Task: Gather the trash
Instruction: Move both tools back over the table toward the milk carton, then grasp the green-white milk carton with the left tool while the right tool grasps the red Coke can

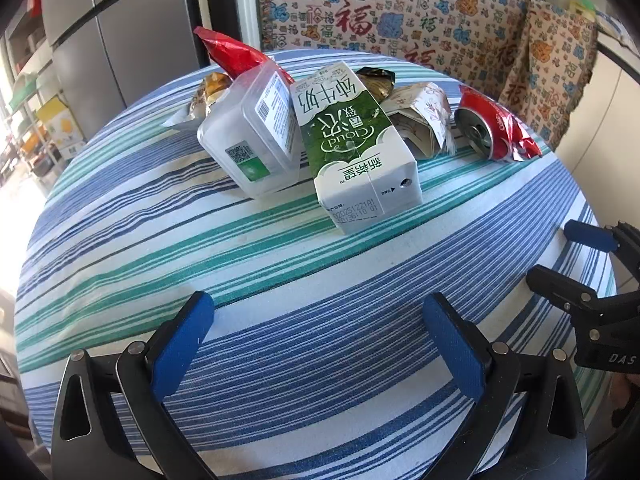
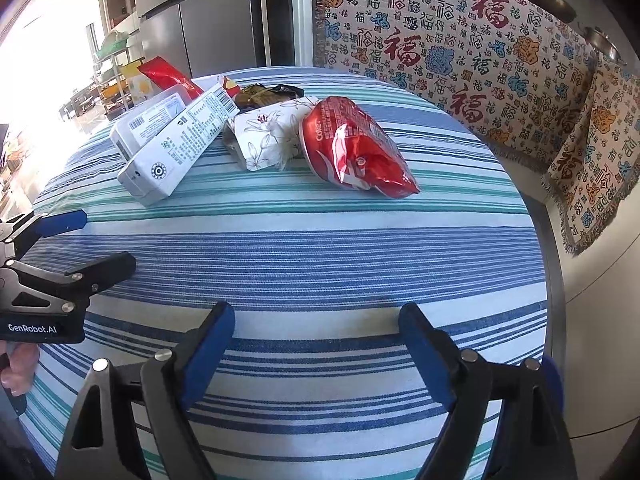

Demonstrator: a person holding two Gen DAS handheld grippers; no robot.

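Note:
Trash lies in a pile on the far half of a round striped table. A green-and-white milk carton lies on its side, leaning on a clear plastic box. Right of it are a floral paper pouch and a crushed red cola can. A red wrapper and a dark wrapper lie behind. My left gripper is open and empty, short of the carton. My right gripper is open and empty, short of the can and pouch.
A snack packet lies at the pile's far left. A sofa with a patterned throw curves behind and right of the table. A grey fridge and shelves stand at the left. Bare cloth lies between grippers and pile.

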